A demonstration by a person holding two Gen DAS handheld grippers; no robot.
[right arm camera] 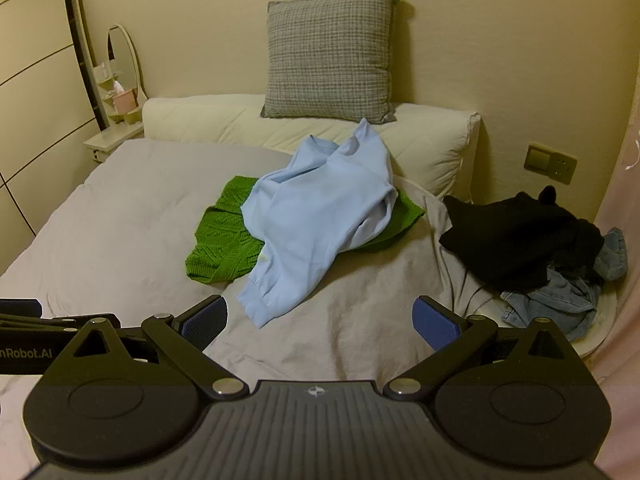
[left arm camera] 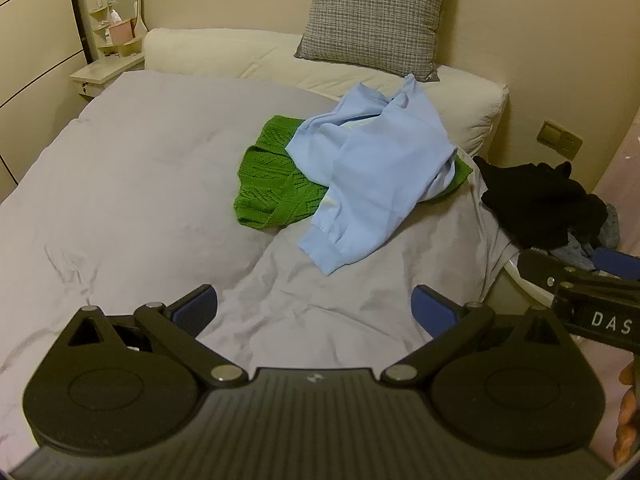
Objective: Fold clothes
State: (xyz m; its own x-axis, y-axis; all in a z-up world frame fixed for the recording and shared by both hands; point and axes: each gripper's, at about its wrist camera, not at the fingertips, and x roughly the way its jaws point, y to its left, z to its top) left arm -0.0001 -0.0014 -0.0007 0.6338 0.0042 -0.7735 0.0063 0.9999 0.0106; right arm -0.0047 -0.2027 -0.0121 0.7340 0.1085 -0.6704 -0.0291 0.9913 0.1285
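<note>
Right wrist view: light blue sweatshirt (right arm camera: 316, 216) lies crumpled mid-bed, toward the pillow end, one cuffed sleeve trailing down toward me. It sits on top of a green knit sweater (right arm camera: 224, 240), which pokes out on both sides beneath it. Neither is folded; both bunched, so nothing of the task looks done yet.

Bed (right arm camera: 120, 220) has a grey cover, wrinkled near me, flat and bare on the left half. My guess: that open stretch is where a garment gets spread for folding.

Off the bed's right edge, a black garment (right arm camera: 516, 232) heaped over denim (right arm camera: 560, 300), apparently on a white stand or basket; hard to tell which. Probably the pile waiting its turn.

My right gripper (right arm camera: 320, 320) hangs low over the near part of the bed, fingers (right arm camera: 204, 320) spread wide, holding nothing. Left wrist view: my left gripper (left arm camera: 314, 308) likewise, fingers wide and empty, just beside the right one, whose body shows at the frame's right edge.

Further out: checked grey cushion (right arm camera: 328, 64) propped against the wall on a long cream pillow (right arm camera: 240, 124); nightstand (right arm camera: 112, 140) with an oval mirror at far left.

Blue sweatshirt is on top and nearest, so it is the likely first pick; sleeve cuff is the easiest hold.
</note>
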